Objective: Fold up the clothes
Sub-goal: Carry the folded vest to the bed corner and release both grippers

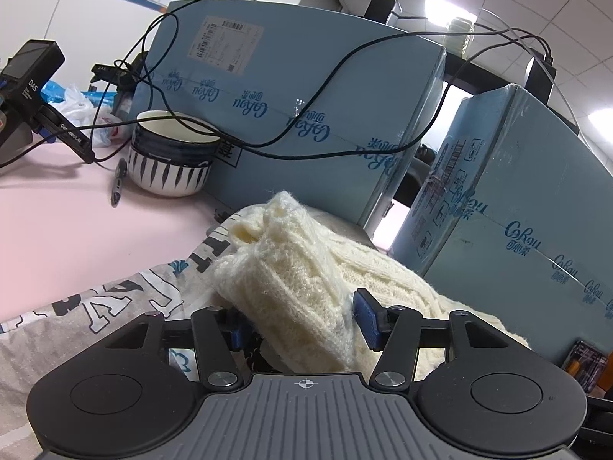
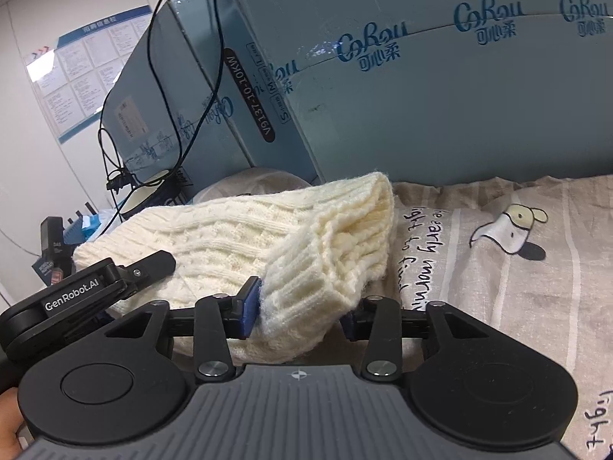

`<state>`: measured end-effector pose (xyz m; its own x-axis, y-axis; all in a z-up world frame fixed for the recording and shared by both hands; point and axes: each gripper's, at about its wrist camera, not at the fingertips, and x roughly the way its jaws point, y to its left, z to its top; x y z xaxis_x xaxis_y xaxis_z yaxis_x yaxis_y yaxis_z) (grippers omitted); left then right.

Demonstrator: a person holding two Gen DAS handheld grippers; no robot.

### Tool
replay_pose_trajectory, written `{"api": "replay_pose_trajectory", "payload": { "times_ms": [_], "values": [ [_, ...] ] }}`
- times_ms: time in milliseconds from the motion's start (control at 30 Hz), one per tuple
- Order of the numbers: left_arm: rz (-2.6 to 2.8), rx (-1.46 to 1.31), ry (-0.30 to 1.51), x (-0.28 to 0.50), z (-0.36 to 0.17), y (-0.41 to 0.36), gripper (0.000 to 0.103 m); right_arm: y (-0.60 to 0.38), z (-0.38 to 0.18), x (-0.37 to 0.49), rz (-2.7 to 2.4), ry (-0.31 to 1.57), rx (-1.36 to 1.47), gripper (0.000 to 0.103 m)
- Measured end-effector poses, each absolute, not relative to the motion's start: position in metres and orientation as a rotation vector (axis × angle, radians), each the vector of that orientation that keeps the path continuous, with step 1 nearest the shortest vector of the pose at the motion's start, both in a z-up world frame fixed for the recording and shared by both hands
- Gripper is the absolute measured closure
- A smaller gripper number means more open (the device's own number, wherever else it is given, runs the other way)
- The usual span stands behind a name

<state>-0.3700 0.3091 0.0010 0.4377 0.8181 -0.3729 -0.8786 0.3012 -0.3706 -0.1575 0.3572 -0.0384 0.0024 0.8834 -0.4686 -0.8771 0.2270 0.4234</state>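
A cream cable-knit sweater [image 1: 306, 268] lies bunched on a printed grey bedsheet [image 1: 95, 306]. My left gripper [image 1: 302, 326] is shut on a thick fold of the sweater, its blue pads pressed against the knit on both sides. In the right wrist view the sweater [image 2: 249, 237] is lifted into a roll, and my right gripper [image 2: 300, 316] is shut on its ribbed hem. The left gripper's body [image 2: 88, 295] shows at the left of that view, against the sweater's other end.
Blue cardboard boxes [image 1: 306, 107] stand close behind the sweater, also in the right wrist view [image 2: 421, 76], with black cables draped over them. A striped ceramic bowl [image 1: 172, 153] and a pen [image 1: 118, 184] sit on the pink surface at the left. A printed sheet [image 2: 498, 268] spreads to the right.
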Motion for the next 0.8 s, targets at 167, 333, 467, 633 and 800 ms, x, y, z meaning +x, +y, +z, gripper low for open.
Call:
{"api": "replay_pose_trajectory", "payload": {
  "times_ms": [167, 333, 467, 633, 800],
  "values": [
    [1.218, -0.496, 0.093, -0.372, 0.01, 0.296, 0.025, 0.356, -0.035, -0.159, 1.323, 0.698, -0.028, 0.037],
    [1.319, -0.449, 0.125, -0.37, 0.011, 0.297, 0.014, 0.357, -0.036, -0.161, 1.286, 0.66, -0.073, 0.031],
    [1.354, -0.482, 0.199, -0.368, 0.006, 0.307, 0.013, 0.359, -0.038, -0.162, 1.272, 0.647, -0.101, 0.026],
    [1.359, -0.482, 0.201, -0.369, 0.005, 0.307, 0.012, 0.358, -0.039, -0.162, 1.267, 0.642, -0.108, 0.024],
    [1.397, -0.414, 0.111, -0.373, 0.013, 0.291, 0.01, 0.349, -0.029, -0.164, 1.265, 0.639, -0.094, 0.024]
  ]
}}
